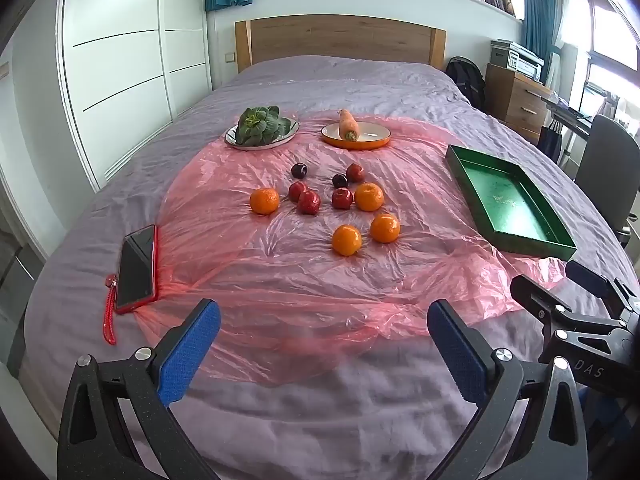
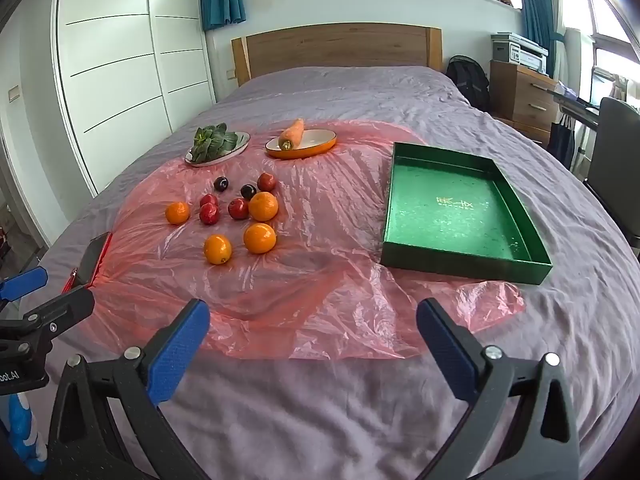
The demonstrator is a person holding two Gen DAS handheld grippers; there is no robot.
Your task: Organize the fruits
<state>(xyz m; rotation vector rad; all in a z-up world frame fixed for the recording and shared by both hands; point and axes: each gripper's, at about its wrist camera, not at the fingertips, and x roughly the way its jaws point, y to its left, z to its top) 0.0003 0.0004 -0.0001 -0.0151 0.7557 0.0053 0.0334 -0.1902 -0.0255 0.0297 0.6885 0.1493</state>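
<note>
1. The left gripper (image 1: 323, 334) is hovering over the bedspread (image 1: 320, 400) with its fingers (image 1: 192, 354) standing wide, nothing between them.
2. The right gripper (image 2: 313, 334) is hovering likewise, fingers (image 2: 446, 350) spread wide and gripping nothing.
3. Four oranges (image 1: 346, 240) and six small red and dark fruits (image 1: 308, 202) are lying on the pink plastic sheet (image 1: 280, 280), well ahead of the left fingers.
4. The green tray (image 2: 516, 268) is sitting ahead of the right fingers, slightly to the right.
5. A phone (image 1: 136, 268) is lying just ahead-left of the left fingers.
</note>
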